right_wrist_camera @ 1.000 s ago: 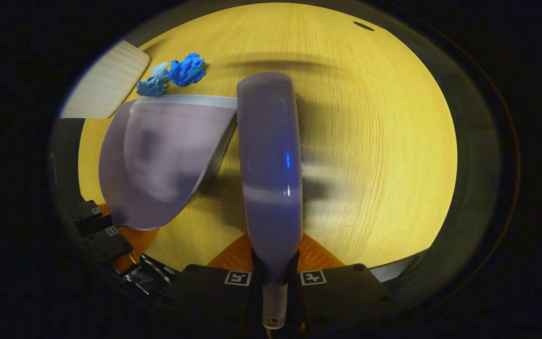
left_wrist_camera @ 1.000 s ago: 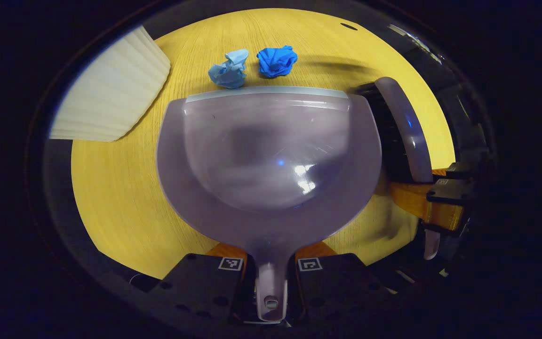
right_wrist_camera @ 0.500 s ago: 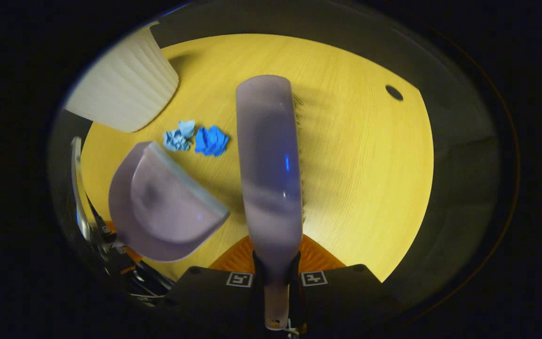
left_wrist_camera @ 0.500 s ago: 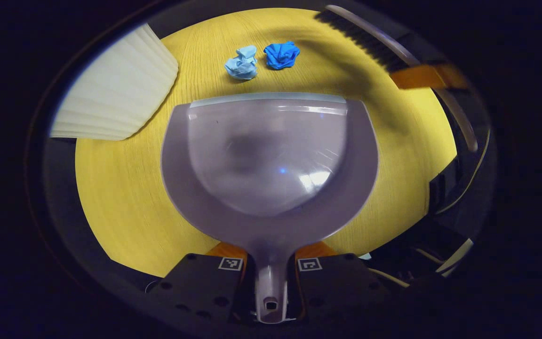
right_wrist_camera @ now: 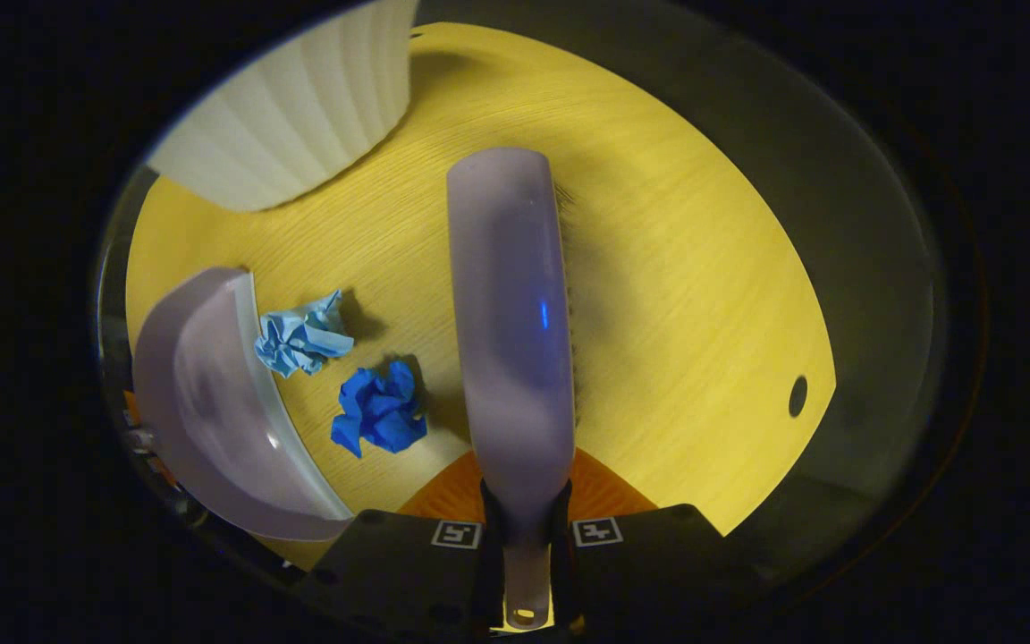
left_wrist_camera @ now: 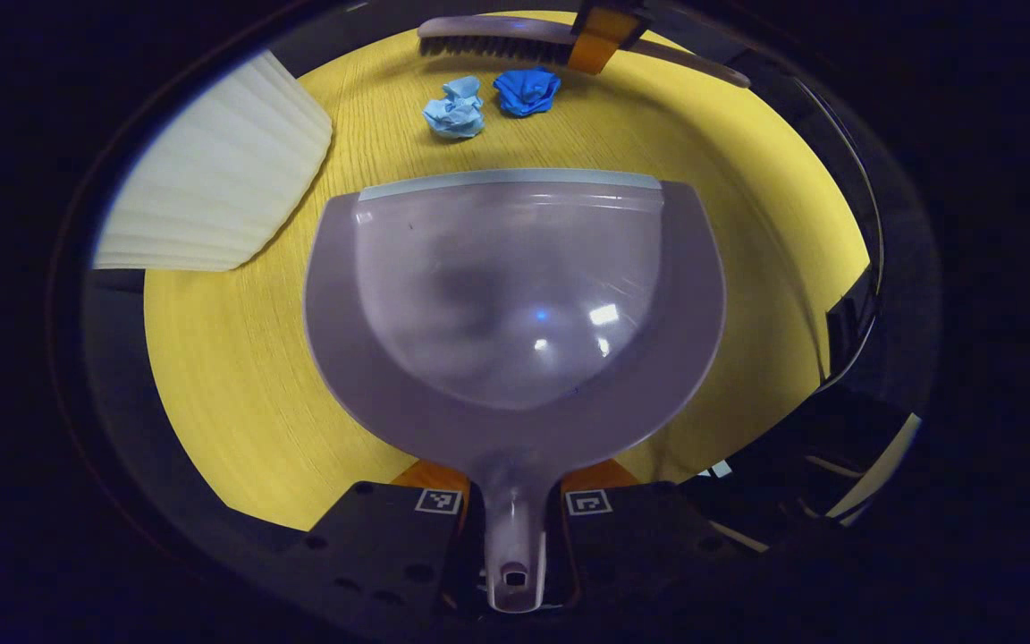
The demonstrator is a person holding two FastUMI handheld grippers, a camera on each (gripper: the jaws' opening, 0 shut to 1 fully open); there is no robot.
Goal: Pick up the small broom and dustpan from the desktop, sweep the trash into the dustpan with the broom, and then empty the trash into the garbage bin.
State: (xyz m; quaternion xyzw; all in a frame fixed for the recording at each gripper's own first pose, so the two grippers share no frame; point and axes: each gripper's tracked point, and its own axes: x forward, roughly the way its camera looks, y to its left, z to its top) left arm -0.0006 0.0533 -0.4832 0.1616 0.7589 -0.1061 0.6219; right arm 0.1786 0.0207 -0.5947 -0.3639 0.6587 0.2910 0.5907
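The left gripper (left_wrist_camera: 515,514) is clamped on the dustpan's handle, both fingers pressing the narrow stem from either side. The dustpan (left_wrist_camera: 515,304) lies flat on the yellow desk (left_wrist_camera: 229,376), its pale front lip facing the far edge, its bowl bare.

Just beyond that lip, apart from it, lie two crumpled wads: the light blue paper ball (left_wrist_camera: 455,107) and, just beside it on its right, the dark blue paper ball (left_wrist_camera: 526,90). Whether the two touch I cannot tell.

Behind them, near the desk's far edge, the broom (left_wrist_camera: 497,38) lies across the left gripper view with its dark bristles down toward the wads, the bristle tips close to the dark blue one (contact cannot be made out).

In the right gripper view the right gripper (right_wrist_camera: 528,537) grips the broom's handle between both fingers, and the broom's smooth back (right_wrist_camera: 510,304) runs forward over the desk (right_wrist_camera: 685,295), bristles just visible along its right side. To its left sit the dark blue paper ball (right_wrist_camera: 379,410) and the light blue paper ball (right_wrist_camera: 300,335), between the broom and the dustpan's lip (right_wrist_camera: 269,376).

A white ribbed garbage bin (left_wrist_camera: 211,188) stands at the desk's far left corner, also seen in the right gripper view (right_wrist_camera: 300,107).
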